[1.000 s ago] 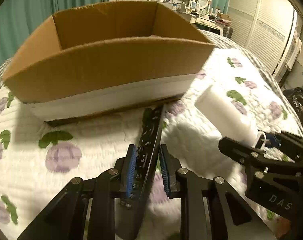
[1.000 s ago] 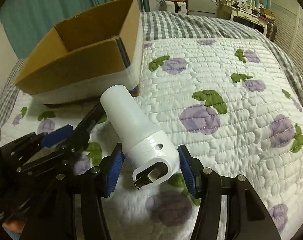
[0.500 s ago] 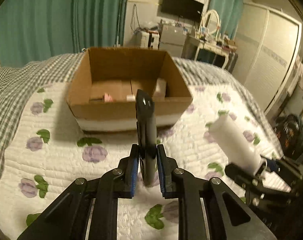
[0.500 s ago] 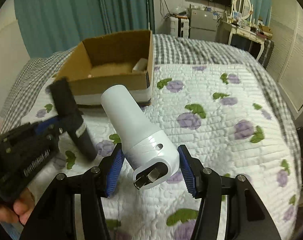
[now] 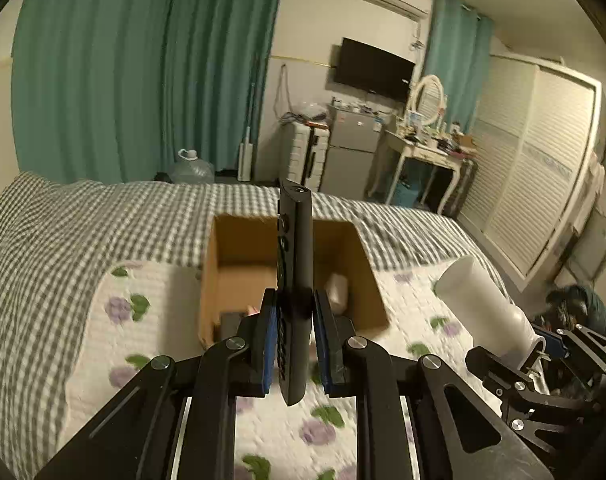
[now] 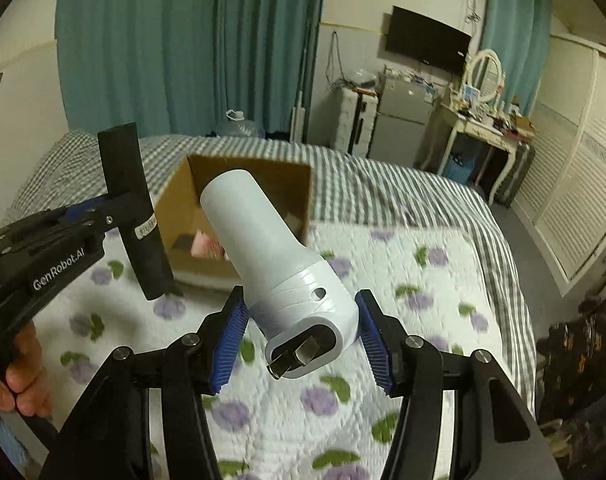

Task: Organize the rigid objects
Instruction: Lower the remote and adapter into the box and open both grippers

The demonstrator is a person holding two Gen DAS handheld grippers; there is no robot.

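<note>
My left gripper [image 5: 294, 320] is shut on a black remote control [image 5: 295, 248], which stands up between the blue pads, high above the bed. The same remote [image 6: 133, 204] shows at the left of the right wrist view, with a hand on the left gripper's handle. My right gripper [image 6: 303, 320] is shut on a white cylindrical device [image 6: 271, 248] with a metal clip at its near end; the device [image 5: 483, 304] also appears at the right of the left wrist view. An open cardboard box [image 5: 219, 256] sits on the bed beyond both grippers, holding a few small items.
The bed has a white quilt with purple flowers [image 6: 383, 280] and a grey checked blanket [image 5: 83, 232] at its far side. Beyond stand teal curtains, a small fridge [image 5: 351, 148], a dressing table [image 5: 423, 152] and white louvred wardrobe doors [image 5: 543, 184].
Both grippers have risen well above the bed with their objects still held. The box now looks smaller and farther below, and more of the room shows.
</note>
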